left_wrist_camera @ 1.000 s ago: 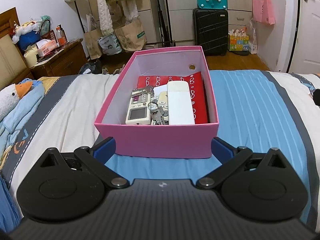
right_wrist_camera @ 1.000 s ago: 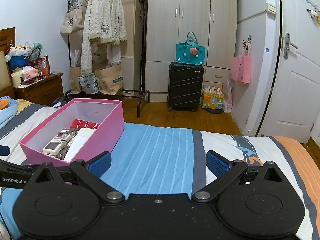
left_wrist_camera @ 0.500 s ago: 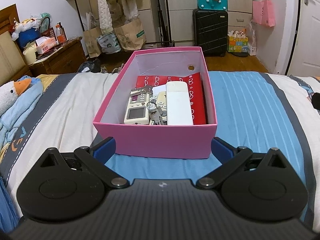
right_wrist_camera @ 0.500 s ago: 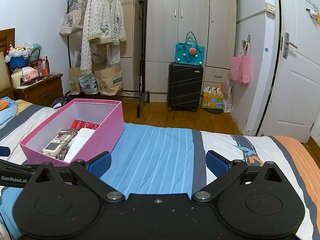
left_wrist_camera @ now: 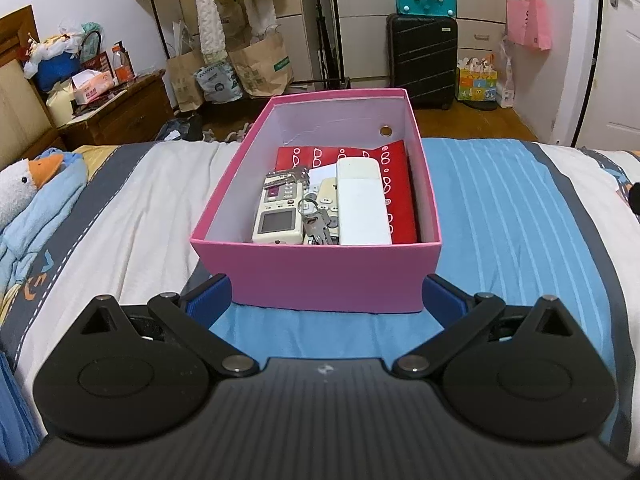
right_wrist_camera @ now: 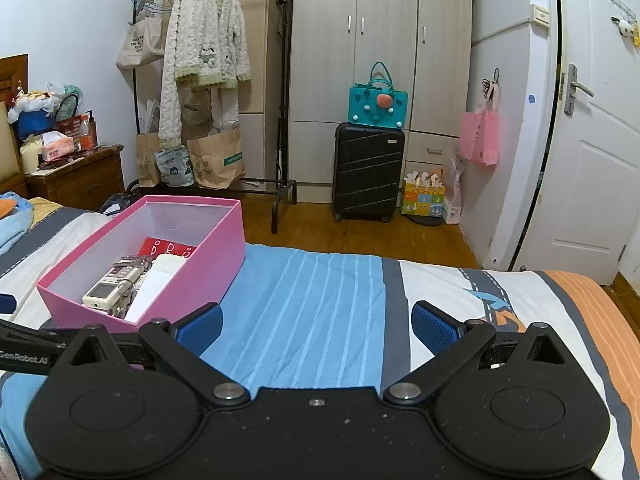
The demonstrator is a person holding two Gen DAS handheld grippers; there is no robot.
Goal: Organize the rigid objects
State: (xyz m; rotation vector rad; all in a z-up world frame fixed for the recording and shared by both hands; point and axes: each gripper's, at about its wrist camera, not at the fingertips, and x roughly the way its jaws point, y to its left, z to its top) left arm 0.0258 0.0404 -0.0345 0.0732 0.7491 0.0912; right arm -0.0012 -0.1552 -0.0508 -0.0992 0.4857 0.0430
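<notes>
A pink box (left_wrist_camera: 320, 276) stands on the bed just ahead of my left gripper (left_wrist_camera: 326, 298), which is open and empty, its blue pads level with the box's front wall. Inside lie a white remote with a screen (left_wrist_camera: 279, 214), a plain white remote (left_wrist_camera: 362, 204), a bunch of keys (left_wrist_camera: 316, 222) and a red patterned pouch (left_wrist_camera: 396, 184). In the right wrist view the same pink box (right_wrist_camera: 200, 276) sits to the left, and my right gripper (right_wrist_camera: 316, 326) hangs open over the blue striped bedcover with nothing between its fingers.
The bed (right_wrist_camera: 320, 312) has a striped blue, grey and white cover. A plush duck on blue cloth (left_wrist_camera: 28, 184) lies at the left. Beyond the bed are a wooden nightstand (left_wrist_camera: 120, 116), a clothes rack (right_wrist_camera: 208, 80), a black suitcase (right_wrist_camera: 368, 172) and a white door (right_wrist_camera: 588, 160).
The left wrist view has shifted slightly, with the pink box sitting a little lower and nearer. Both grippers stay open and empty.
</notes>
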